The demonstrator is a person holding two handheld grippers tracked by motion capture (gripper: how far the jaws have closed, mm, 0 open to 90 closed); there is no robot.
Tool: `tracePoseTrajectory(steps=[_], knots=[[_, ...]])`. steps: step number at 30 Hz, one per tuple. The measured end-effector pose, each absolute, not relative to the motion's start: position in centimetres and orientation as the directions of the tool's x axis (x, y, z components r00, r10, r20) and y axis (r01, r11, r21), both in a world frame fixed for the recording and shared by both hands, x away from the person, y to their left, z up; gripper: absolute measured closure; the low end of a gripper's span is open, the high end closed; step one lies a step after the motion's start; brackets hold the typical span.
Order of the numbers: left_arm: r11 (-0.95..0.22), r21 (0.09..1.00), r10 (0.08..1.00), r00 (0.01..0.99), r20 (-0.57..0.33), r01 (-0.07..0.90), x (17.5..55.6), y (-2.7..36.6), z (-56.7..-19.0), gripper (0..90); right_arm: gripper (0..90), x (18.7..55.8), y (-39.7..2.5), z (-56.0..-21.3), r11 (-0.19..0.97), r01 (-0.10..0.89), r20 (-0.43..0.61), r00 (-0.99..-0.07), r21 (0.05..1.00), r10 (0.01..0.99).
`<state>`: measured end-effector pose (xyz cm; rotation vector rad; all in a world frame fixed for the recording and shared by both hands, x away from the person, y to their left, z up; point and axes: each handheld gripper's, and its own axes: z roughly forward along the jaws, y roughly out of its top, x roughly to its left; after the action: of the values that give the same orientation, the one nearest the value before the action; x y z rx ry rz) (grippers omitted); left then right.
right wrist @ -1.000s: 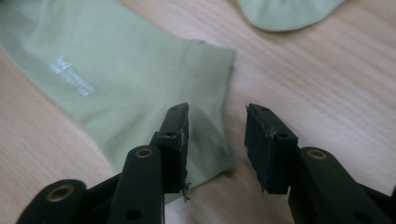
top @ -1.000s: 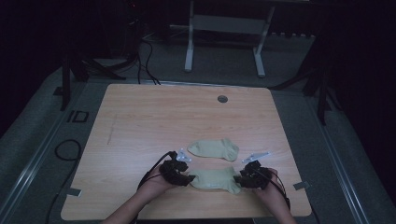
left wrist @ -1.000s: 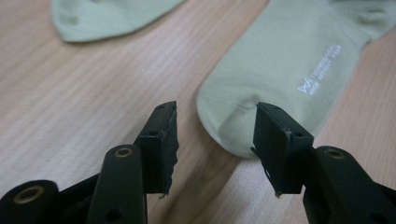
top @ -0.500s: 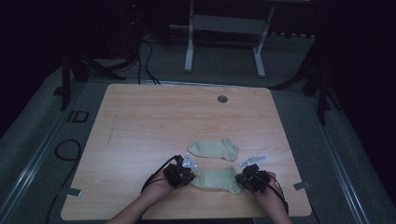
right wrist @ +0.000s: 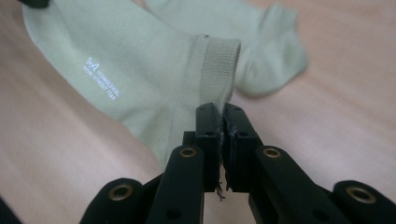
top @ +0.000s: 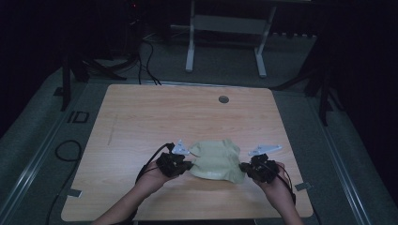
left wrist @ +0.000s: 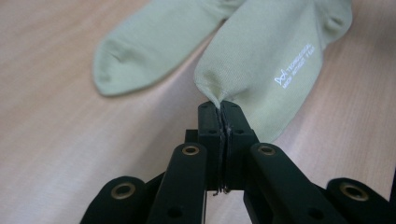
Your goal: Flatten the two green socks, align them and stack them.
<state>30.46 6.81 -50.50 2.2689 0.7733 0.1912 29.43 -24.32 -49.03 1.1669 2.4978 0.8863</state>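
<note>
There are two pale green socks: one printed sock (left wrist: 280, 65) pinched in the claws, and one plain sock (left wrist: 154, 46) lying just behind it. Two grippers, left gripper (top: 187, 165) and right gripper (top: 245, 168), hold it at opposite ends.

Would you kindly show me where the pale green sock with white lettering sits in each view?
High view: pale green sock with white lettering, lower centre.
Left gripper view: centre right, toe pinched.
Right gripper view: upper left, cuff pinched.
Shared landmark: second pale green sock beyond it.
</note>
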Motion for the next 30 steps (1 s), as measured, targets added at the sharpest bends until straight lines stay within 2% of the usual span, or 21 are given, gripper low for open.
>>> tracePoseTrajectory(steps=[7,13,21,29,30], knots=[[-0.563,0.673,0.598,0.799,-0.068,0.479,32.7,7.1,-49.0,87.8,85.9,31.8,-24.1,-47.6,0.478,0.607,0.04,-0.644,0.635,0.764],[-0.588,0.65,0.623,0.782,-0.017,0.482,35.6,6.3,-48.9,87.7,85.8,35.5,-23.5,-47.6,0.491,0.623,0.021,-0.632,0.609,0.775],[-0.593,0.611,0.638,0.769,-0.041,0.524,38.0,5.5,-50.5,87.7,85.6,39.1,-23.7,-49.1,0.47,0.685,0.064,-0.6,0.557,0.798],[-0.593,0.571,0.649,0.757,-0.077,0.567,39.4,5.2,-52.9,87.6,85.1,41.1,-23.7,-51.5,0.463,0.733,0.102,-0.58,0.499,0.808],[-0.61,0.56,0.648,0.76,-0.055,0.56,39.5,5.1,-53.1,87.6,85.0,41.3,-23.6,-51.7,0.464,0.736,0.104,-0.579,0.493,0.809]])
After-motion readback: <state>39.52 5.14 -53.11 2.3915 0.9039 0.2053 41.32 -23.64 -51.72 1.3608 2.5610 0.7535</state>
